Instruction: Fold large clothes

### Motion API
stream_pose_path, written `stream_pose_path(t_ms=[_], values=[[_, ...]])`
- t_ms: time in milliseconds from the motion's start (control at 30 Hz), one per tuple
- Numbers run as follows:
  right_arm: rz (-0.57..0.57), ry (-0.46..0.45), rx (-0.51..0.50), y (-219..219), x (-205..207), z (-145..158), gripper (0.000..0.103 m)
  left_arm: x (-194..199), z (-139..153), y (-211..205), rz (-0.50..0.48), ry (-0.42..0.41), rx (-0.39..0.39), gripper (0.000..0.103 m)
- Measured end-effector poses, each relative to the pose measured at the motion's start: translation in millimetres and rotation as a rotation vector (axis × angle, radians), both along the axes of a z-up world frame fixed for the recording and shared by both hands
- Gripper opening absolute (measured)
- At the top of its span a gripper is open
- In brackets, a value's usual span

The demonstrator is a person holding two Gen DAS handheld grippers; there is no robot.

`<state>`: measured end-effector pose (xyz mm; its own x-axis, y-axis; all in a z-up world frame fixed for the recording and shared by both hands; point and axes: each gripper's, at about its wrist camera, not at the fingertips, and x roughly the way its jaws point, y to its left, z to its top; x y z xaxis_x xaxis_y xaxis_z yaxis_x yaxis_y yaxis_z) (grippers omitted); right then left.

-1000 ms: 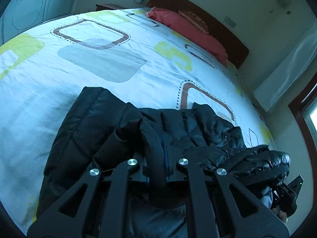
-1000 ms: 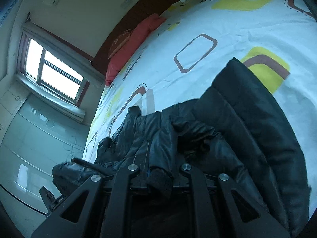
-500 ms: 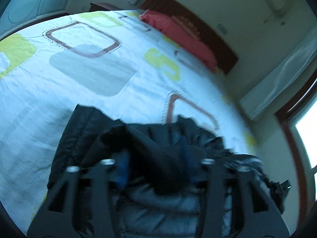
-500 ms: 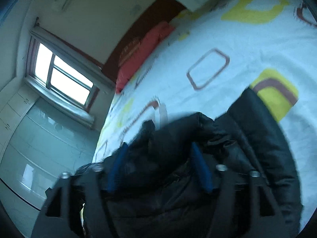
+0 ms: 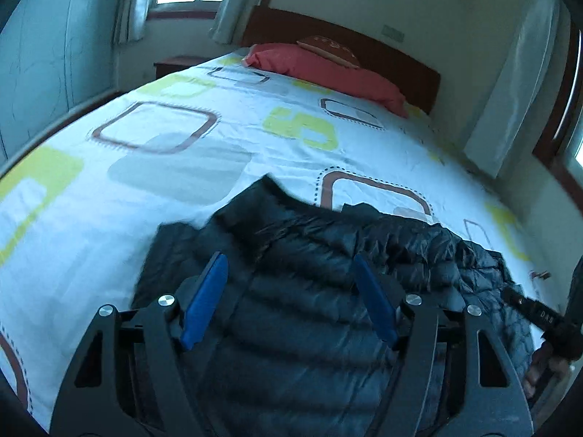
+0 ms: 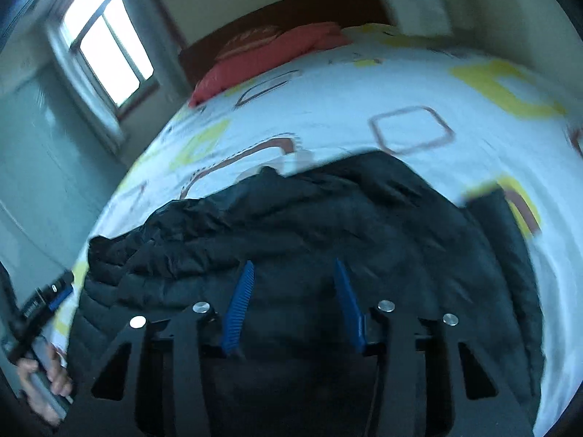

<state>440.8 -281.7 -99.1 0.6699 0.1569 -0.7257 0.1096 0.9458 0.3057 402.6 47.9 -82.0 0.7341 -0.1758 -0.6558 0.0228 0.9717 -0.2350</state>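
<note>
A black puffer jacket (image 5: 419,251) lies folded over on the patterned bed sheet (image 5: 218,145); the right wrist view shows it as a wide dark heap (image 6: 364,211). My left gripper (image 5: 288,256) hovers just above the jacket, its jaws opening, blue pads (image 5: 204,302) wide apart and gripping nothing. My right gripper (image 6: 293,262) also hangs over the jacket. Its jaws are closing, the blue pads (image 6: 348,306) are apart, and no fabric is pinched between them. Each gripper shows at the edge of the other's view, held by a hand (image 6: 43,375).
A red pillow (image 5: 328,73) and a dark wooden headboard (image 5: 400,62) are at the far end of the bed. Windows (image 6: 109,47) and curtains (image 5: 510,83) line the walls. Bare sheet surrounds the jacket on the far side and on the left.
Both grippers were shut on folds of the jacket a second ago; they have let go, opened and lifted. The jacket now lies flatter on the bed, and both views have rolled.
</note>
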Motion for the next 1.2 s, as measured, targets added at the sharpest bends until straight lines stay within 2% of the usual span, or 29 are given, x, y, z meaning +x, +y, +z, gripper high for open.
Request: stream_pose_path(t_ms=[100,167,233,300,367,400,500,567,633,700,767,867,933,1000,1067,1133,1200], values=[[0.039,0.008,-0.102,25.4,29.4,-6.2,0.046,27.1,-12.2,-25.6,-0.007,0.038,0.070,0.071],[0.050,0.047,-0.172,36.7,46.9,-23.5,0.046,39.5,-25.5,-34.9,-0.001,0.070,0.115,0.071],[0.051,0.106,-0.180,37.8,57.4,-46.8,0.046,53.6,-45.5,-43.0,-0.001,0.122,0.167,0.071],[0.049,0.110,-0.183,37.4,61.4,-48.8,0.047,62.1,-57.2,-47.3,0.002,0.149,0.178,0.071],[0.057,0.109,-0.187,34.8,61.5,-43.8,0.046,65.7,-54.2,-50.6,0.002,0.146,0.195,0.071],[0.055,0.100,-0.182,30.8,58.9,-39.1,0.046,65.6,-51.1,-49.9,-0.002,0.149,0.193,0.071],[0.006,0.057,-0.163,10.0,49.5,-27.5,0.046,55.8,-36.0,-32.7,-0.004,0.117,0.119,0.071],[-0.028,0.062,-0.194,-0.1,47.1,-26.9,0.046,51.7,-31.6,-16.8,0.047,0.103,0.107,0.071],[-0.065,0.073,-0.243,-11.5,45.0,-31.3,0.046,56.9,-38.1,-2.1,0.090,0.125,0.082,0.071],[-0.090,0.098,-0.197,-25.1,45.7,-43.5,0.045,64.7,-49.2,4.9,0.099,0.168,0.054,0.071],[-0.094,0.108,-0.181,-26.1,49.5,-51.5,0.045,71.4,-58.2,-1.8,0.091,0.177,0.082,0.071],[-0.098,0.107,-0.232,-21.0,43.2,-37.8,0.045,70.1,-52.6,-11.5,0.091,0.167,0.154,0.071],[-0.130,0.077,-0.275,-22.9,30.4,-26.3,0.045,55.8,-40.4,-5.4,0.092,0.125,0.129,0.071],[-0.141,0.093,-0.262,-33.1,27.9,-43.5,0.046,52.8,-43.5,2.3,0.104,0.107,0.118,0.071],[-0.138,0.090,-0.244,-35.3,30.0,-49.6,0.047,66.8,-64.6,8.8,0.104,0.200,0.067,0.074],[-0.138,0.092,-0.241,-35.5,29.8,-42.6,0.047,69.6,-59.1,7.9,0.106,0.199,0.073,0.075],[-0.143,0.080,-0.207,-39.6,18.2,-32.0,0.047,61.7,-48.6,13.8,0.097,0.195,0.043,0.075]])
